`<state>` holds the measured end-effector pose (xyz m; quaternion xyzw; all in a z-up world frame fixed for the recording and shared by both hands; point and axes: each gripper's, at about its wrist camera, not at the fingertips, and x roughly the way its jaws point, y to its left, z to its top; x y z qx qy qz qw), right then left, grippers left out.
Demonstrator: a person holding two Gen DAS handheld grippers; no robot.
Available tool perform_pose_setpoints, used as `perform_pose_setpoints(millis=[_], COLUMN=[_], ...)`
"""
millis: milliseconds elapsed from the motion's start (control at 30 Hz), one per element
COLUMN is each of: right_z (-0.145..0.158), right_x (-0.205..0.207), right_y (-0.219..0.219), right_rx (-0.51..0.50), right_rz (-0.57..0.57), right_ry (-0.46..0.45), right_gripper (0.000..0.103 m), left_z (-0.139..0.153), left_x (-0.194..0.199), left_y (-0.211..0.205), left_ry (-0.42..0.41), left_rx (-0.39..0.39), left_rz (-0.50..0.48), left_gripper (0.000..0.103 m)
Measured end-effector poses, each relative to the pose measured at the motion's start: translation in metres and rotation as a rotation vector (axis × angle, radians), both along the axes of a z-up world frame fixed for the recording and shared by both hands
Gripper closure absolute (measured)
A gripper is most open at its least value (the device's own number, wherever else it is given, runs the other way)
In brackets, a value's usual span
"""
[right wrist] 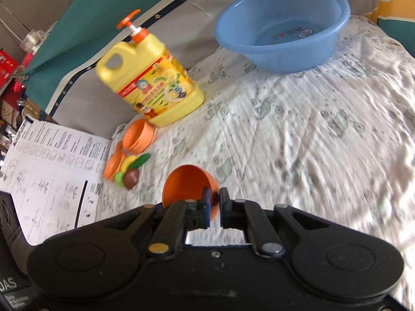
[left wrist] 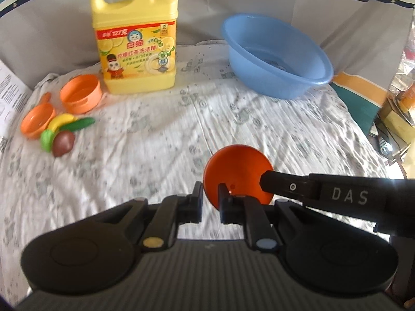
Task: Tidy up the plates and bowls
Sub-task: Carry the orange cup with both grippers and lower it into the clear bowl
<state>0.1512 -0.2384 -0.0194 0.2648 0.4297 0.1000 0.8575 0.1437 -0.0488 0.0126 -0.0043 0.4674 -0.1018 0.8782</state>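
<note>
A home setting, with a soft surface spread with a wrinkled white printed cloth [left wrist: 155,155] serving as a work area. A yellow pump jug of dish detergent [left wrist: 137,44] stands at the far left, a blue plastic washbasin [left wrist: 275,57] at the far right. Toy fruit [left wrist: 64,132] and small orange toy dishes [left wrist: 80,93] lie at left, beside a printed instruction sheet [right wrist: 52,168].

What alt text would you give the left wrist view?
Both grippers, left gripper and right gripper, pinch a small orange bowl above a patterned white cloth. Behind stand a yellow detergent jug, a blue basin and orange toy dishes.
</note>
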Motion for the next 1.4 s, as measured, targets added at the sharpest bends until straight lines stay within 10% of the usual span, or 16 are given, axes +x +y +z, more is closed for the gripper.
perform_pose_setpoints(millis=[633,1400], right_z=[-0.012,-0.033], right_x=[-0.11,-0.107], right_y=[0.006,0.011], right_rx=[-0.018,-0.026], right_rz=[0.048,0.069], right_ry=[0.045,0.105], right_gripper=[0.096,0.092], left_z=[-0.008,-0.033], left_x=[-0.112,-0.111], left_y=[0.01,0.014], left_ry=[0.045,0.095], left_rx=[-0.026,-0.016], left_rz=[-0.01,0.002], left_gripper=[0.091,0.084])
